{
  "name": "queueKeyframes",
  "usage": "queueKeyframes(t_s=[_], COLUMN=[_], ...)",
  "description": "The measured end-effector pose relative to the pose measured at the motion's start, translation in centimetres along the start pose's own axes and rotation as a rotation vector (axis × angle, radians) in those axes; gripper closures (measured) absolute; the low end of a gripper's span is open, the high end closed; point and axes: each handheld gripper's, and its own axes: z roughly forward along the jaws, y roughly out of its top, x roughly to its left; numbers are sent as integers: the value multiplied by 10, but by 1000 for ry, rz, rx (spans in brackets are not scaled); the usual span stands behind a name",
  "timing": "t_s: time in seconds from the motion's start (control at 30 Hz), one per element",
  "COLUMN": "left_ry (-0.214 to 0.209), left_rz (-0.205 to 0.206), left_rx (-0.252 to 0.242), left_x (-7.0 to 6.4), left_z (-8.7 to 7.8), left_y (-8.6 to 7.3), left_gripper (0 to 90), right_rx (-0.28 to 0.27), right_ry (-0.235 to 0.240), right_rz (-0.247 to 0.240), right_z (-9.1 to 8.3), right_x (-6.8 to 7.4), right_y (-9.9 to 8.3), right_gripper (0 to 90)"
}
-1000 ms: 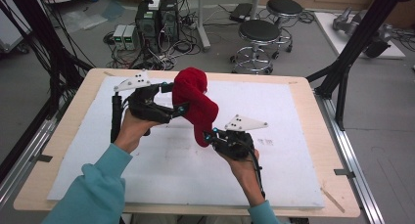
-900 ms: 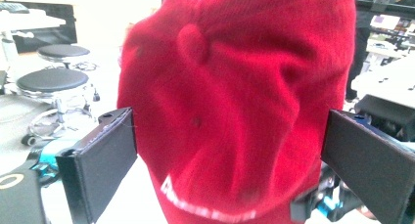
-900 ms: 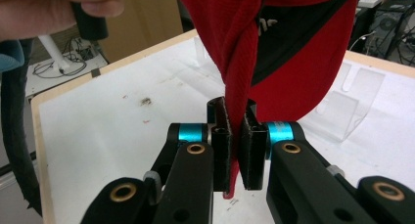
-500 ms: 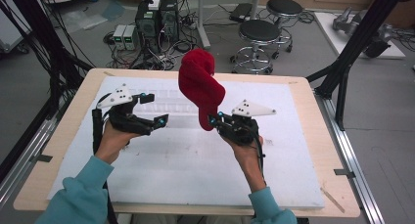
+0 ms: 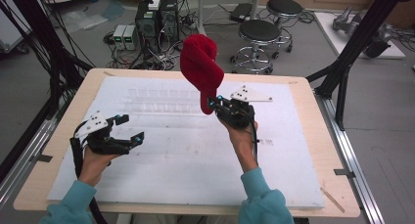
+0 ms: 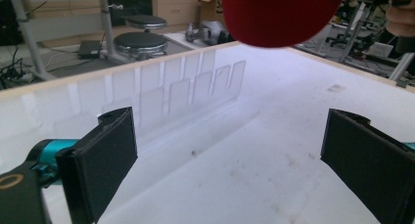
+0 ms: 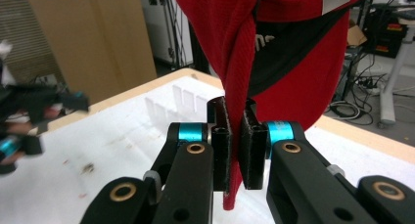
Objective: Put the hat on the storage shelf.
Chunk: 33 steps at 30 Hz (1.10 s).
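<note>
A red knit cap (image 5: 200, 67) stands up in the air above the white board, held by its lower edge. My right gripper (image 5: 215, 106) is shut on that edge; in the right gripper view the red fabric (image 7: 235, 87) is pinched between the two black pads, and the cap's dark lining (image 7: 288, 43) shows above. My left gripper (image 5: 131, 128) hovers low over the board's left side, open and holding nothing. In the left gripper view its pads (image 6: 105, 160) stand wide apart, and the cap's rounded red top (image 6: 281, 13) hangs at the upper edge.
A white board (image 5: 161, 160) covers most of the wooden table (image 5: 313, 150). A row of clear plastic slots (image 5: 161, 94) stands at the board's far side. Stools, computer cases and cables lie on the floor beyond the table. Black frame posts flank both sides.
My left gripper let go of the cap and drew back left and toward the near edge, open. The right gripper lifted the cap higher, so it now hangs from that gripper alone.
</note>
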Motion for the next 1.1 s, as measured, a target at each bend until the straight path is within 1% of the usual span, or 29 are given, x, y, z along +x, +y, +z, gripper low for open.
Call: queueKeyframes(t_s=[0.13, 0.2, 0.27, 0.33, 0.37, 0.43, 0.5, 0.53, 0.73, 0.83, 0.97, 1.03, 1.1], left_ry=[26, 40, 49, 56, 58, 63, 64, 65, 69, 68, 68, 68, 70], left_rz=[-10, -18, -28, -39, -41, -45, -50, -54, -60, -59, -62, -60, -65], left_rx=[-2, -15, -8, 0, 0, -7, -1, -1, -2, 5, 6, 8, 13], left_x=[4, 5, 7, 8, 9, 9, 10, 10, 12, 12, 13, 13, 13], left_z=[-10, -14, -17, -20, -20, -22, -23, -23, -23, -23, -23, -22, -22], left_y=[-14, -20, -25, -28, -30, -32, -33, -34, -36, -37, -37, -38, -39], left_gripper=[68, 68, 69, 68, 68, 68, 68, 69, 68, 68, 68, 68, 69], right_rx=[-8, -14, -17, -17, -18, -23, -34, -38, -22, -34, -9, -12, -14], right_ry=[-11, -17, -21, -21, -30, -40, -47, -42, -67, -63, -69, -67, -71], right_rz=[-7, -8, 5, 8, 4, 1, 2, 15, 31, 41, 51, 59, 54], right_z=[11, 17, 22, 28, 32, 38, 42, 45, 57, 61, 66, 67, 69], right_x=[-6, -9, -13, -15, -17, -19, -21, -23, -32, -35, -39, -40, -41], right_y=[1, 1, 1, 0, -1, -2, -4, -6, -15, -18, -23, -24, -25], right_gripper=[855, 856, 856, 858, 858, 859, 858, 859, 859, 859, 859, 858, 858])
